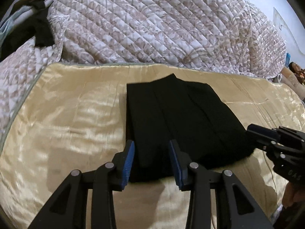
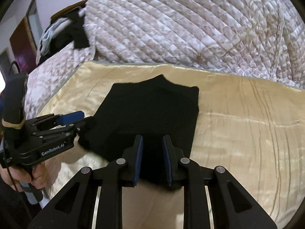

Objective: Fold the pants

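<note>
On a bed spread with a cream satin sheet (image 1: 63, 114), black pants (image 1: 181, 126) lie folded into a compact rectangle, flat on the sheet, with a quilted floral comforter (image 1: 152, 22) heaped just beyond their far edge. 2 hand-held grippers sit at the pants' near edge. The left gripper (image 1: 152, 162) has its blue-padded jaws partly apart, straddling the near left corner of the pants; the cloth looks to lie under the jaws rather than pinched between them. The right gripper (image 2: 152, 159) hovers at the near right part of the pants with its jaws set narrower, and dark cloth fills the gap between them; whether the pads actually press on a fold cannot be told from either view. A hand (image 2: 24, 175) grips the left tool's handle beside the pants' left edge.

By the look of the neat stacked layers, the folding seems close to done, and the step in hand is probably a last fold or a tidy-up of the near hem. Any further fold would call for both jaws to pinch the near edge evenly and carry it toward the comforter side without dragging the slippery sheet or skewing the layers. More dark clothing (image 2: 76, 32) rests on the comforter, well apart from the pants.
</note>
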The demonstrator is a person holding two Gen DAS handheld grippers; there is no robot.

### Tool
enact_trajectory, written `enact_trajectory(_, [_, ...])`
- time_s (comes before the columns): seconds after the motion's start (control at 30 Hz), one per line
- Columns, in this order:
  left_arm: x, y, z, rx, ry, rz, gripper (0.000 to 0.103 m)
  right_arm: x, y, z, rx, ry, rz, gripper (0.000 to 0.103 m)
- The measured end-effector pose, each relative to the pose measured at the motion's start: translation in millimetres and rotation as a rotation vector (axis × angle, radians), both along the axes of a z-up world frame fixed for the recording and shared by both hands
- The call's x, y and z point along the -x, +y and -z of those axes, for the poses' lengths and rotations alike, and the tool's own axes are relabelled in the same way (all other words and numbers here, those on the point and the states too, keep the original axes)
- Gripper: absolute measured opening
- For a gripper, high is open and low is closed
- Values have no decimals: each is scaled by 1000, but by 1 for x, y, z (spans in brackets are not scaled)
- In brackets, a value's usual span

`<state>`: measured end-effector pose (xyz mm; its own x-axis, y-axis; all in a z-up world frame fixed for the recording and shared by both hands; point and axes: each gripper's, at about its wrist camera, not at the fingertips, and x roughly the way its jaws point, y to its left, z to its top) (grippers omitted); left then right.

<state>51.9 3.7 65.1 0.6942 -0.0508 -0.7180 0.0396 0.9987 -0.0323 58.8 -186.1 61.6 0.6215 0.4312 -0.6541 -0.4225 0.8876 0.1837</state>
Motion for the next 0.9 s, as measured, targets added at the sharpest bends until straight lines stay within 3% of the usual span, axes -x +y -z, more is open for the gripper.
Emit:
enact_trajectory(0.2, [6,-1,5,6,-3,-5,41,5,8,21,66,25,-4,21])
enact_trajectory(0.73, [33,-8,-3,-15,-18,-7,41,38,-10,11,-10,11,50,22])
enact_trajectory(0.83, [38,-8,2,-21,-4,-6,47,46,-9,14,7,14,45,32])
enact_trajectory(0.9, [38,-8,9,-29,18,-9,47,50,-9,18,15,23,50,46])
